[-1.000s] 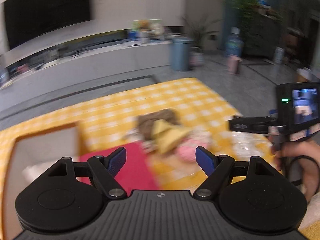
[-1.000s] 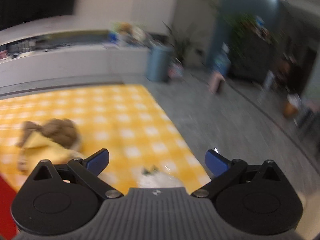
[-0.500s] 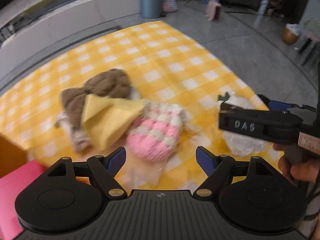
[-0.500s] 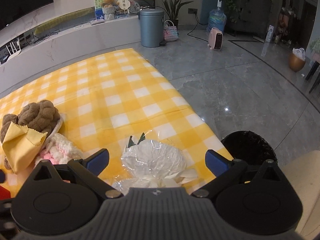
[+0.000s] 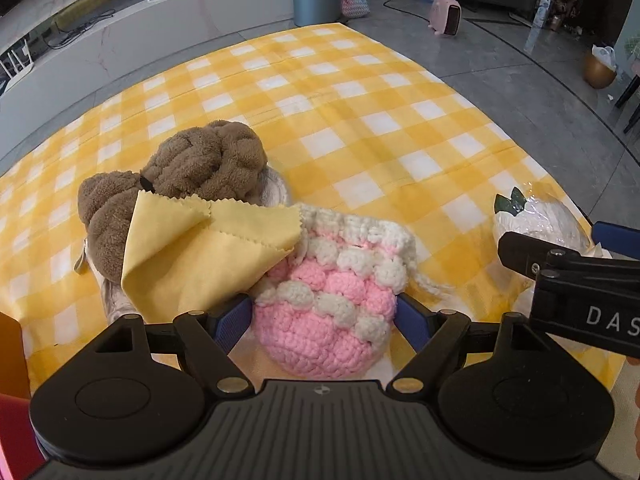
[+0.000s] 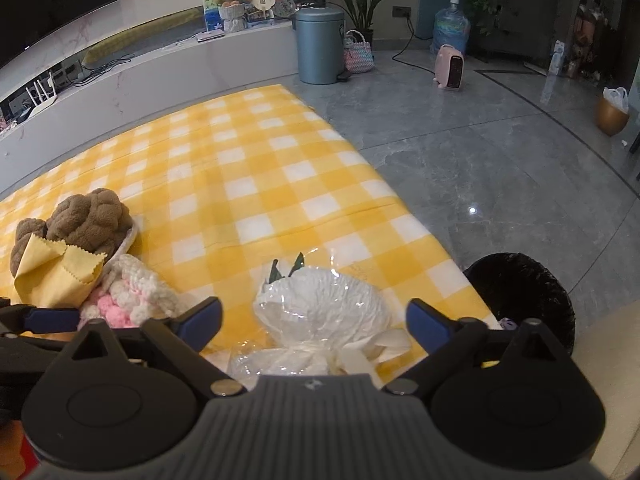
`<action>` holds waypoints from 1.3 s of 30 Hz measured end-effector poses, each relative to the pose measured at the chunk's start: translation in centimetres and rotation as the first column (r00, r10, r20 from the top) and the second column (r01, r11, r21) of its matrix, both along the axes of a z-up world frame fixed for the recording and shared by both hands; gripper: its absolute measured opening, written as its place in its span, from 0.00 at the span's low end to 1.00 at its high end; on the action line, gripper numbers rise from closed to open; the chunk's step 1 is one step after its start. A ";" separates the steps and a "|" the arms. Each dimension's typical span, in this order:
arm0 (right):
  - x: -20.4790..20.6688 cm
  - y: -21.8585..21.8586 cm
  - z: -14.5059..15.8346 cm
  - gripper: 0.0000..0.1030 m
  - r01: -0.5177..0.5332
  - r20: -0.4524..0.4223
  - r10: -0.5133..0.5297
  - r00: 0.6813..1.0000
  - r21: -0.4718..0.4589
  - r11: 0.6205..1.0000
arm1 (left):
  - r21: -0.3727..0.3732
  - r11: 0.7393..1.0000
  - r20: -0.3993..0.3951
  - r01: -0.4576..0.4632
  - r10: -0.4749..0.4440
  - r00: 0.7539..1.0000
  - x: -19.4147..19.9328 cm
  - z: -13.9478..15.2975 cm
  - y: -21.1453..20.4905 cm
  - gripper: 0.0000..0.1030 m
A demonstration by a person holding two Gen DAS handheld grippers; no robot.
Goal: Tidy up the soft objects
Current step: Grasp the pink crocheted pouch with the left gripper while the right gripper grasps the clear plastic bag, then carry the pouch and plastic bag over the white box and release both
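Observation:
A pink and white crochet pouch [image 5: 320,344] lies on the yellow checked cloth [image 5: 360,120]. My left gripper [image 5: 322,320] is open, one blue finger on each side of the pouch, close to its sides. A yellow cleaning cloth [image 5: 208,256] is draped over a brown knotted plush [image 5: 192,168] just behind, with its edge on the pouch. My right gripper [image 6: 314,316] hangs over a white bundle in clear plastic [image 6: 320,304]. Its jaws are closing, the bundle lies between them, and the pads stand clear of it.
A black bin [image 6: 520,296] stands on the floor just off the cloth's right corner. A red box [image 5: 12,432] and an orange edge [image 5: 10,356] show at the lower left. A blue-grey bin [image 6: 320,48] and a pink heater [image 6: 450,66] stand on the floor beyond.
The left gripper dropped and tipped down toward the pouch, which now sits between its fingers. The right gripper tilted down over the white bundle and its jaws narrowed slightly.

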State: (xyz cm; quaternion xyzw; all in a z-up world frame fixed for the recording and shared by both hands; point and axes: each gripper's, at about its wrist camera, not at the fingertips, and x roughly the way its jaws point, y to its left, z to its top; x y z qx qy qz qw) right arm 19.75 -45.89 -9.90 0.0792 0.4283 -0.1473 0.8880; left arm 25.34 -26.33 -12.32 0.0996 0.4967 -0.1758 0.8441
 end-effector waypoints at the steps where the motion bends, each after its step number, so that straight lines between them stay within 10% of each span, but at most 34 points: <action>1: 0.0 0.0 0.0 0.88 -0.003 -0.002 0.003 1.000 0.001 1.000 | 0.002 1.000 0.005 0.003 -0.003 1.000 -0.1 0.0 0.0 0.90; 15: -0.1 1.1 -0.3 0.65 -0.112 -0.023 0.111 0.994 -0.079 0.991 | 0.018 0.999 0.009 0.051 -0.051 0.999 -1.6 1.7 -0.2 0.39; 30: -1.3 1.0 1.7 0.61 -0.103 0.071 0.107 0.992 -0.052 0.993 | -0.293 0.951 0.052 0.099 -0.087 0.995 -5.7 9.7 4.4 0.39; 39: -3.0 2.7 4.7 0.60 -0.168 0.204 0.165 0.965 -0.003 0.986 | -0.276 0.960 0.128 0.039 -0.004 0.992 -7.5 13.9 7.3 0.39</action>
